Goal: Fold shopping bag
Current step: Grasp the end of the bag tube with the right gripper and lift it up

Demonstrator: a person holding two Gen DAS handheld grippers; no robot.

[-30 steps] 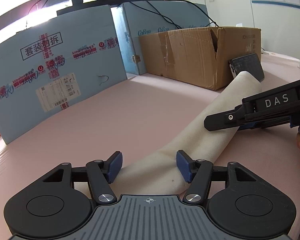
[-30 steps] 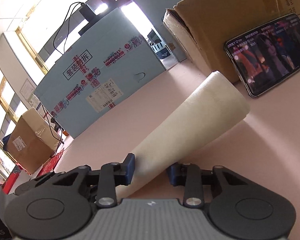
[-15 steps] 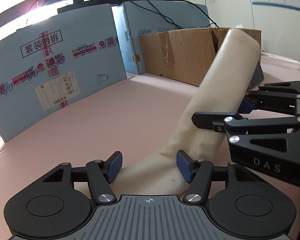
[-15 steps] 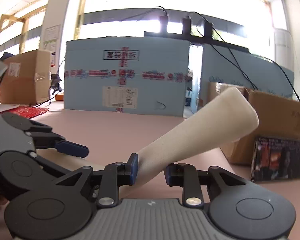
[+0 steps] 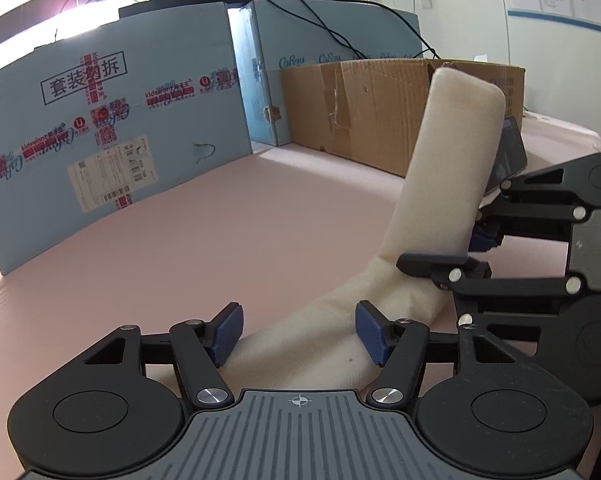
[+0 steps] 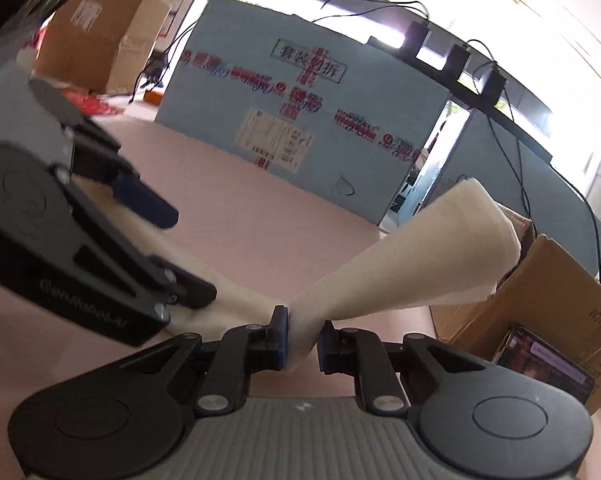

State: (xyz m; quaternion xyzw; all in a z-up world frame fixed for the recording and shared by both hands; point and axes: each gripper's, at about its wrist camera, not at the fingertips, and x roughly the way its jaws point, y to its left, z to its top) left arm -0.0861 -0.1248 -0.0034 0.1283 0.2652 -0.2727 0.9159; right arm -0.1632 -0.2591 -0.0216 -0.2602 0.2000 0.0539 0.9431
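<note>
Here the cream shopping bag [image 5: 440,184], folded into a long narrow strip, lies with its near end on the pink table [image 5: 220,232] and bends upward partway along, so that its far end stands up in the air in front of the brown cardboard box [image 5: 360,112]. The left gripper [image 5: 299,336] straddles the near end flat on the table; its jaws are opening, the blue pads [image 5: 225,334] standing at either edge of the cloth without visibly squeezing it. The right gripper [image 6: 302,342] pinches the strip at the bend, its jaws closing tight on the bunched fabric and holding the far part up off the table. A phone [image 6: 548,368] leans against the cardboard box, and a blue printed carton [image 5: 100,120] stands behind.
</note>
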